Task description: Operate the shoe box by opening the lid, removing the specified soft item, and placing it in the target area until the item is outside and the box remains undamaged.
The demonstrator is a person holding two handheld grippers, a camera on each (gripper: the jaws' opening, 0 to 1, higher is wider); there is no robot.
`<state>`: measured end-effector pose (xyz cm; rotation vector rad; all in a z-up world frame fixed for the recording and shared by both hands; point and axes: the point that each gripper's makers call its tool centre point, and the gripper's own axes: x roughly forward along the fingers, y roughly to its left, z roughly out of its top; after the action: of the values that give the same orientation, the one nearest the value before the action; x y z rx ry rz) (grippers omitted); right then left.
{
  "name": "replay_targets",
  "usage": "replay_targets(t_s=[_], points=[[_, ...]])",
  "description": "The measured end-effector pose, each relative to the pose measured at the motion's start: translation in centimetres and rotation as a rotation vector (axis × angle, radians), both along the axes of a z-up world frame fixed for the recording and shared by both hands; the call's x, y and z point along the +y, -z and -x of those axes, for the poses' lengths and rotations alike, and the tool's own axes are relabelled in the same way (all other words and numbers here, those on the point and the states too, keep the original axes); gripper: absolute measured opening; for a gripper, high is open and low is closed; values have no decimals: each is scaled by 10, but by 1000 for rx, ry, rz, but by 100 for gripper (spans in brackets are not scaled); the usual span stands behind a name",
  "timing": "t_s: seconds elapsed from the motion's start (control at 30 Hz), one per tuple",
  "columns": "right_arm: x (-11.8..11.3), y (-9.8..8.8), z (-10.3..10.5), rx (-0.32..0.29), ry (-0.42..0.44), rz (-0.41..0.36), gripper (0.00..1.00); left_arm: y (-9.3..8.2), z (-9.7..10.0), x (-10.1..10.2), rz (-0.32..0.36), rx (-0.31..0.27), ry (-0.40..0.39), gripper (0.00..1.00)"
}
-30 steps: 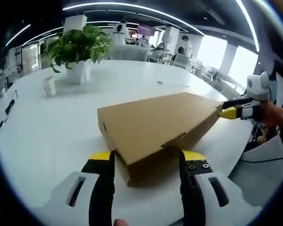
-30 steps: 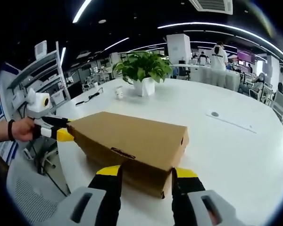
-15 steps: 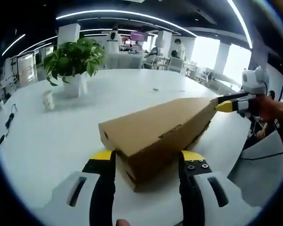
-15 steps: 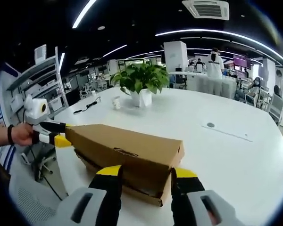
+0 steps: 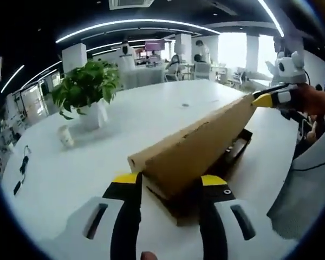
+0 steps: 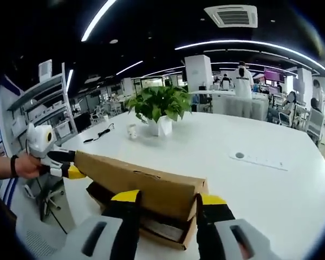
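Observation:
The brown cardboard shoe box lid [image 5: 192, 146] is raised and tilted up, held off the box at both ends. My left gripper [image 5: 169, 180] is shut on its near end in the left gripper view, and my right gripper [image 5: 271, 98] pinches the far, higher end. In the right gripper view, my right gripper [image 6: 168, 198] is shut on the lid [image 6: 146, 181], and the left gripper [image 6: 70, 172] holds the far end. Beneath the lid, the box base [image 6: 188, 233] rests on the white table [image 6: 249, 195]. The base interior [image 5: 235, 147] looks dark, and I cannot make out its contents.
A potted plant [image 5: 86, 89] [image 6: 158, 105] and a small paper cup [image 5: 66, 135] [image 6: 132, 131] stand farther back on the table. A cable [image 5: 19, 173] lies near the left edge. A round socket [image 6: 239, 155] sits in the tabletop. People stand at distant desks.
The lid has risen off the base and tilted steeper, so the box now gapes open. Both views rose with the hands.

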<state>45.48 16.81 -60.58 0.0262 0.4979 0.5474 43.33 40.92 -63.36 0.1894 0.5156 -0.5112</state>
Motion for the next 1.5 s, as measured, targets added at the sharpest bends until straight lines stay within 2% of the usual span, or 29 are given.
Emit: replay_targets(t_s=[0.27, 0.33, 0.53, 0.7, 0.9, 1.1, 1.2, 1.27, 1.4, 1.5], points=[[1, -12, -11, -13, -15, 25, 37, -6, -17, 6, -76, -52, -24, 30], [1, -13, -12, -12, -16, 25, 37, -8, -22, 12, -103, -71, -59, 28], [3, -21, -19, -29, -27, 44, 37, -12, -33, 19, -87, -89, -109, 25], [3, -25, -24, -41, -31, 46, 37, -16, -39, 20, -131, -107, -99, 14], [4, -30, -26, -86, -61, 61, 37, -21, -45, 24, -90, -103, -126, 12], [6, -29, -23, -110, -107, 80, 42, -24, -48, 24, -106, -103, -135, 10], [6, -24, -21, -118, -152, 137, 43, -25, -51, 26, -90, -98, -145, 9], [5, -20, -24, -116, -157, 161, 41, -27, -52, 25, -28, -81, -157, 9], [5, -20, -33, -120, -157, 179, 38, -27, -53, 24, -49, -84, -142, 9], [0, -18, -42, -124, -142, 211, 32, -28, -56, 25, -52, -83, -143, 8]])
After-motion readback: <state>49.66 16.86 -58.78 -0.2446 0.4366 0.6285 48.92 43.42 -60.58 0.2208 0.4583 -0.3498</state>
